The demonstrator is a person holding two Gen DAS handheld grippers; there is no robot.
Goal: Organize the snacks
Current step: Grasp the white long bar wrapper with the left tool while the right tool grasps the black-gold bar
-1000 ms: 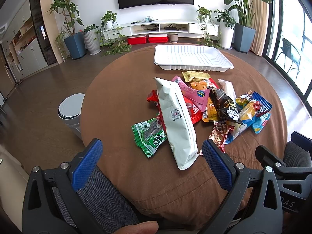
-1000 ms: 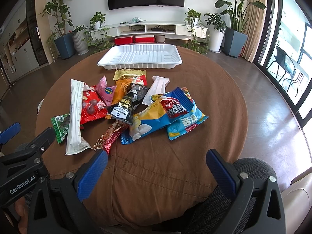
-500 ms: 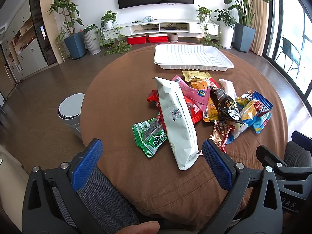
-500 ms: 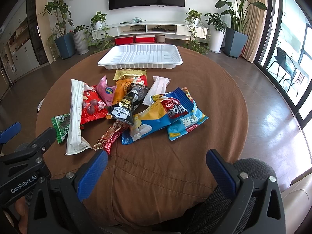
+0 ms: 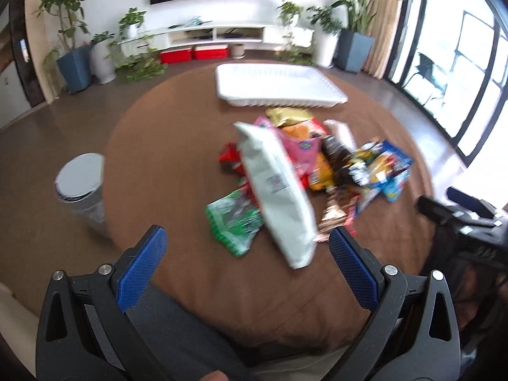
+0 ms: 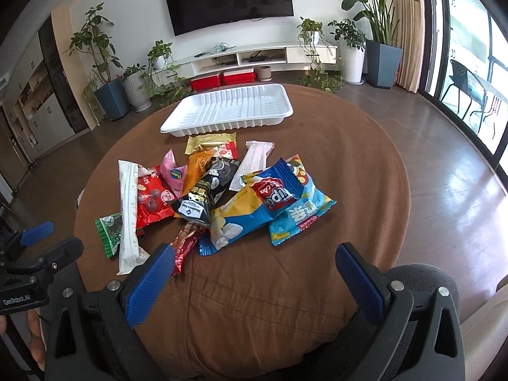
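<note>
Right wrist view: both tools, right tool point(image 6: 254, 270) and left tool point(image 5: 247, 254), are wide open and empty, so a grab at the heaped snacks point(image 6: 222, 190) could knock slippery bags off the worktop point(image 6: 349, 165).

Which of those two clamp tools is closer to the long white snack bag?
Left. The left gripper has the long white snack bag just ahead of its open jaws; the right gripper sits to the bag's right, off its near end.

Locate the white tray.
In the right wrist view the white tray sits empty at the table's far edge, just beyond the gold packet.
</note>
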